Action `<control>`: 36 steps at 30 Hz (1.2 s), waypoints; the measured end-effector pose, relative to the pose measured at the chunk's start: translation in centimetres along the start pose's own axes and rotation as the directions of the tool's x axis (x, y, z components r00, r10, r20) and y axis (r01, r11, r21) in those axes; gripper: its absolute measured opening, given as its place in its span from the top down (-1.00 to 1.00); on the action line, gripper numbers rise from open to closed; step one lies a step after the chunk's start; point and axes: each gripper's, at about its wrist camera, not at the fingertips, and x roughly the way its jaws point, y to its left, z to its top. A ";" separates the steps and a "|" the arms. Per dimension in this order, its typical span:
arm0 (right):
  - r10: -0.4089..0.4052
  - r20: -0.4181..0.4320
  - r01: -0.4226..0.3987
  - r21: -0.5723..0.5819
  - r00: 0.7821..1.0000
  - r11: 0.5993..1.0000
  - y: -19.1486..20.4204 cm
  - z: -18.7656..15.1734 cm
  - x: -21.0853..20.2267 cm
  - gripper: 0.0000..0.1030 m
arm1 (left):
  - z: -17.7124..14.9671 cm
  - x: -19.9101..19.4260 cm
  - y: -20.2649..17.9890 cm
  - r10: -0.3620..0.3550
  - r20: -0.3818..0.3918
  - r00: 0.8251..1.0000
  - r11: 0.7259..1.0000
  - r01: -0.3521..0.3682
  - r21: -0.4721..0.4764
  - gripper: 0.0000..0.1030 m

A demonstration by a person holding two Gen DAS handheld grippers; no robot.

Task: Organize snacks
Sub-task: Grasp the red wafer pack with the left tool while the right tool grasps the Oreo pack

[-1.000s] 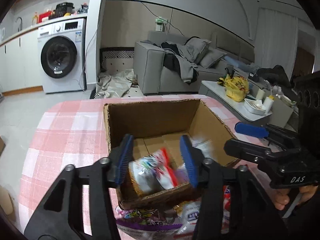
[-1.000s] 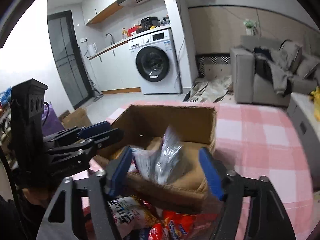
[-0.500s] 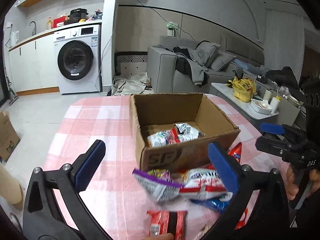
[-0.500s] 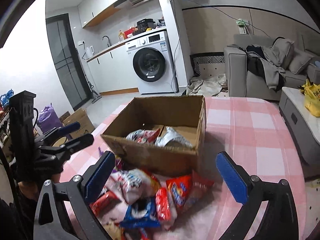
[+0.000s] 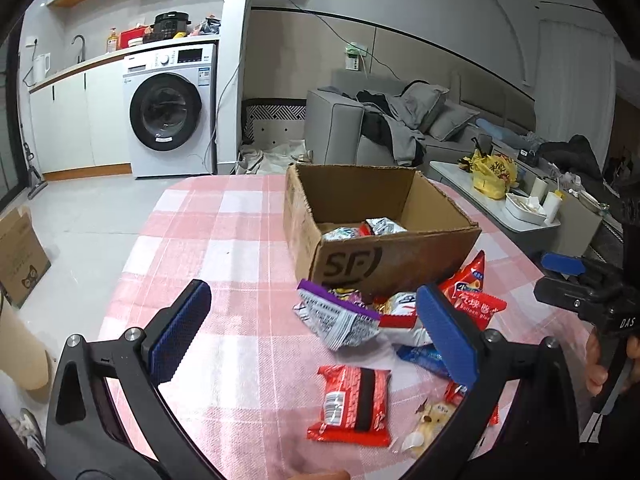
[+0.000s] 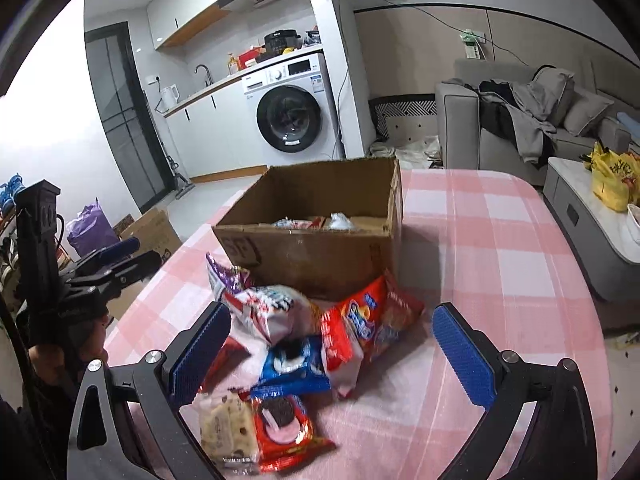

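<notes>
Grippers, left (image 5: 314,334) and right (image 6: 330,350), stand wide open and empty above snack packets (image 6: 280,312) beside the cardboard box (image 5: 396,252).

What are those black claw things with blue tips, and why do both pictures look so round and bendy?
Those are two grabbers that a person holds, one in each hand, like big tongs. Each has a small wide-eyed camera looking along its fingers, which bends the picture. One picture is from the left gripper, the other from the right gripper. Both stand wide open and hold nothing. On the pink checked tablecloth sits a cardboard box with a few snack packets inside. More snack packets lie in a pile before it, waiting to be tidied.
</notes>
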 end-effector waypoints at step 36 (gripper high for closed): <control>-0.026 -0.268 0.020 -0.026 0.963 0.999 1.9 -7.1 6.1 -0.99 | -5.4 4.6 -0.6 -0.030 -0.210 0.977 0.999 0.038 0.033 -0.98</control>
